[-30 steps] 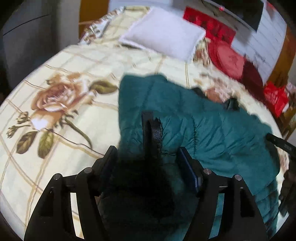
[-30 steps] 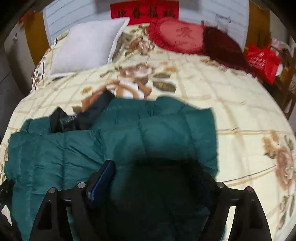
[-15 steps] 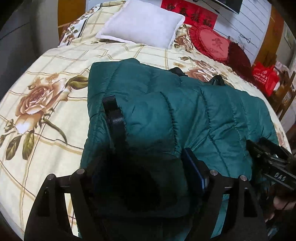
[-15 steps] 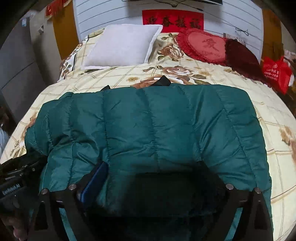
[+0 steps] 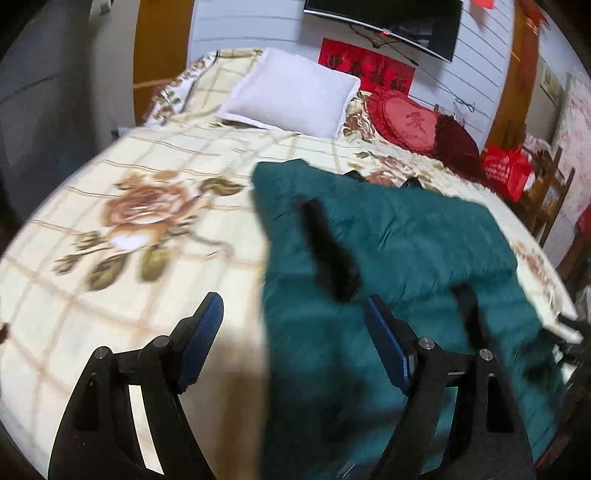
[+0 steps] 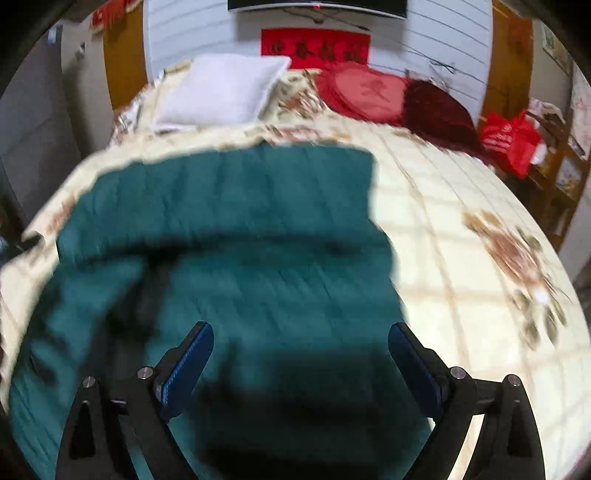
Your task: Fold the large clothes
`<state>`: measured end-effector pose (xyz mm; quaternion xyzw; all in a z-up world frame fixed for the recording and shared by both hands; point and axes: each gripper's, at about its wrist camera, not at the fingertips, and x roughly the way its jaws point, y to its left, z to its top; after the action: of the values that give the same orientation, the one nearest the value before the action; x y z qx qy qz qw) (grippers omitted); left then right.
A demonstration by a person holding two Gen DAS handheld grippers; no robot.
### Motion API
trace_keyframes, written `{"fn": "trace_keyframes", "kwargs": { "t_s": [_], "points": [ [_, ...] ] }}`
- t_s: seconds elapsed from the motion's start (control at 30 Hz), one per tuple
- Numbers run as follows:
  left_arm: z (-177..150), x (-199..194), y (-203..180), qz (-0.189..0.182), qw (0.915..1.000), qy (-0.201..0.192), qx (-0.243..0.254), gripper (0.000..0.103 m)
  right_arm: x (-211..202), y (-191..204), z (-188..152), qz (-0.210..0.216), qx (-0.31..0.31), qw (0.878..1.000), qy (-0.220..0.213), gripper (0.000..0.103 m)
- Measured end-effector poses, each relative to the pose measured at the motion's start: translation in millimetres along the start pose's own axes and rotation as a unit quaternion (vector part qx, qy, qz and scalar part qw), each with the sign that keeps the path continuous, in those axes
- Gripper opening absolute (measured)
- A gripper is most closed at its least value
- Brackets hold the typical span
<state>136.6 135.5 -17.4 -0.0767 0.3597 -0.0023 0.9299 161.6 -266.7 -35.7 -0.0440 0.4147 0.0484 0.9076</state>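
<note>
A dark teal quilted jacket [image 5: 406,240] lies folded on the floral bedsheet [image 5: 129,221], with a black strap [image 5: 325,243] across its top. My left gripper [image 5: 295,332] hovers open over the jacket's left edge; sheet shows by its left pad and teal fabric by its right one. In the right wrist view the same jacket [image 6: 240,221] fills the left and middle. My right gripper [image 6: 301,354] stands open above the jacket's near right part, with nothing pressed between its blue pads [image 6: 192,358]. Both views are blurred by motion.
A white pillow [image 5: 295,92], a red round cushion [image 5: 406,122] and a dark red cushion [image 6: 439,110] sit at the head of the bed. A red bag [image 5: 506,170] and wooden furniture [image 5: 550,199] stand off the right side. A dark screen [image 6: 317,3] hangs on the wall.
Both grippers' jaws have spread and come off the jacket's fabric, which filled them before. Both have drawn back, the left one sideways to the jacket's left edge. The jacket now lies folded.
</note>
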Motion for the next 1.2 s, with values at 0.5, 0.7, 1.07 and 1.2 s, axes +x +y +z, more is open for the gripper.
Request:
{"fn": "trace_keyframes", "kwargs": {
  "t_s": [0.5,0.7,1.07,1.2],
  "points": [
    [-100,-39,22,-0.036,0.9956,0.082,-0.025,0.079,-48,-81,-140,0.107,0.073,0.991,-0.012,0.095],
    [-122,-49,29,-0.057,0.9927,0.089,-0.058,0.079,-48,-68,-139,0.208,0.058,0.976,0.000,0.096],
    [-137,-63,-8,-0.176,0.9784,0.107,-0.018,0.089,-49,-77,-147,0.272,0.091,0.958,-0.009,0.096],
    [-128,-66,1,-0.218,0.9699,0.100,-0.043,0.089,-48,-75,-145,0.263,0.097,0.960,-0.015,0.096]
  ]
}}
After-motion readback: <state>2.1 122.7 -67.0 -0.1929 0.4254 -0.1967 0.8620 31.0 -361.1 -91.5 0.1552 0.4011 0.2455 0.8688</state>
